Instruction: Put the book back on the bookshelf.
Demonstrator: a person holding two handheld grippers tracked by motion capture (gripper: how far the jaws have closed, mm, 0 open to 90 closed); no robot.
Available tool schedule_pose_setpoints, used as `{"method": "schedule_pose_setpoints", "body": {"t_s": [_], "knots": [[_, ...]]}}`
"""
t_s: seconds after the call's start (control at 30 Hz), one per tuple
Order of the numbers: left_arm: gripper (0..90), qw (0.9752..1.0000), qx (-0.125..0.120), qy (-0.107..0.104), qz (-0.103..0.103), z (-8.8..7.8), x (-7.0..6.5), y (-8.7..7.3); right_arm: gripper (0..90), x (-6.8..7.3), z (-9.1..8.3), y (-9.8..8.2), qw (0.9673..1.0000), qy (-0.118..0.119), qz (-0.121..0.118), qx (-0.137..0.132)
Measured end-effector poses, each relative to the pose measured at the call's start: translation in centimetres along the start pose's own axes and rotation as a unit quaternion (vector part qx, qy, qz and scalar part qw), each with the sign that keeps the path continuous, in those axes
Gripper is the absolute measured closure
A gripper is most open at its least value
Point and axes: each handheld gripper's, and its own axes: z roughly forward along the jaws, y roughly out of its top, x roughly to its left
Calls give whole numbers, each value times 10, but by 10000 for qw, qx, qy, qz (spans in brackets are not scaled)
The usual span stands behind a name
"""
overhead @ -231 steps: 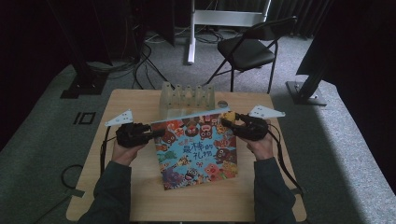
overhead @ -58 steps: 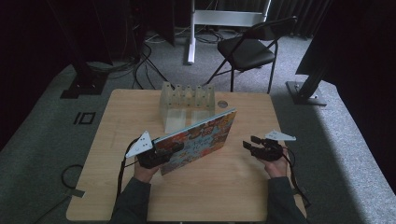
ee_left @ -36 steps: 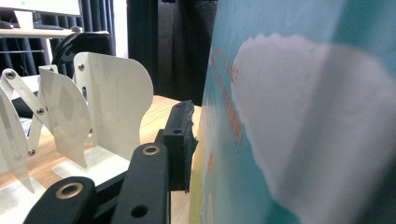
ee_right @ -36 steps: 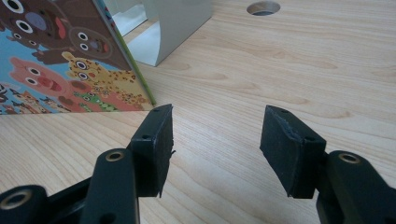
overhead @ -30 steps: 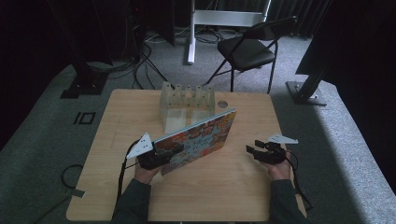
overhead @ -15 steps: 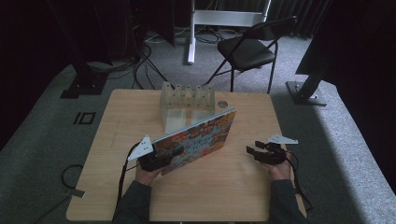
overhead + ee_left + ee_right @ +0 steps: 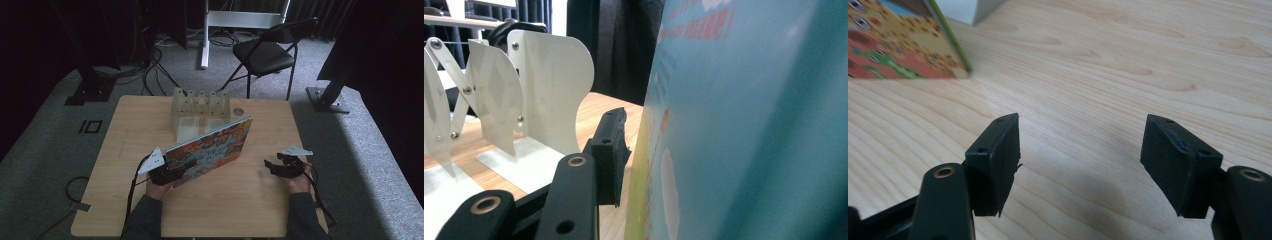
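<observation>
Picture book (image 7: 210, 149) propped on edge, clamped at lower corner in left gripper (image 7: 172, 175) fingers (image 7: 610, 155); right gripper (image 7: 1080, 167) fingers just widened, nothing between, well apart from book

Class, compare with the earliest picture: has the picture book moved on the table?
Yes. The picture book, then flat, now stands tilted on its edge in front of the white rack, held by the left gripper.

One thin picture book with a colourful cartoon cover (image 7: 210, 147) is counted on the one light wooden table (image 7: 250, 200). One white folding metal book rack (image 7: 200, 107) is seen, and one small round grey disc (image 7: 238, 111). Two black hand-held grippers are counted, left (image 7: 175, 172) and right (image 7: 272, 167). One black folding chair (image 7: 267, 52) is seen behind.
</observation>
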Motion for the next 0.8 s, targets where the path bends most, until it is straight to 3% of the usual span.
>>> {"method": "schedule_pose_setpoints", "body": {"t_s": [0.17, 0.63, 0.8], "knots": [[596, 10000, 25, -24, 39, 2, -2, -3, 298, 3, 2, -4, 9997, -197, -108, 116], [604, 9998, 132, 111, -110, 8, 1, -17, 275, 1, 5, -8, 9993, -280, -85, 218], [637, 9995, 237, 198, -33, 11, 0, -19, 276, -1, 5, -11, 9993, -277, -36, 233]]}}
